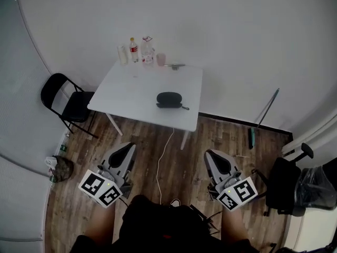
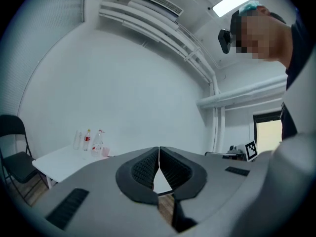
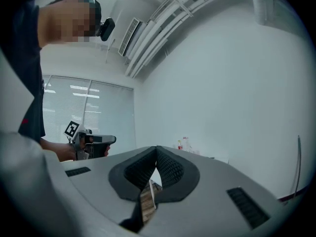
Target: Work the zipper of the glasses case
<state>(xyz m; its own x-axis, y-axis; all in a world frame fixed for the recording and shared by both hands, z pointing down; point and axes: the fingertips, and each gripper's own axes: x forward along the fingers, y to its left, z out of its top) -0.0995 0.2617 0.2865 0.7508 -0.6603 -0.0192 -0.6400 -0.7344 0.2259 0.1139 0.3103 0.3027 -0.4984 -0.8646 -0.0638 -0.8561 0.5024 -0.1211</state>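
The glasses case [image 1: 169,99] lay closed, as far as could be told, on the white table [image 1: 131,88], well ahead of both claws and between their lines of aim. You held the left gripper [image 1: 127,147] and the right gripper [image 1: 210,155] low over the floor, each with jaws pressed together on nothing — probably an approach posture, neither being near the case. Bottles [image 1: 138,50] stood beyond it.

Both grippers held low in front of the body, shut and empty.
Detail: left gripper [image 1: 128,146] and right gripper [image 1: 210,153] sit side by side, well apart, tips pointing forward. On each, the jaws meet at the fingertips with nothing between them.
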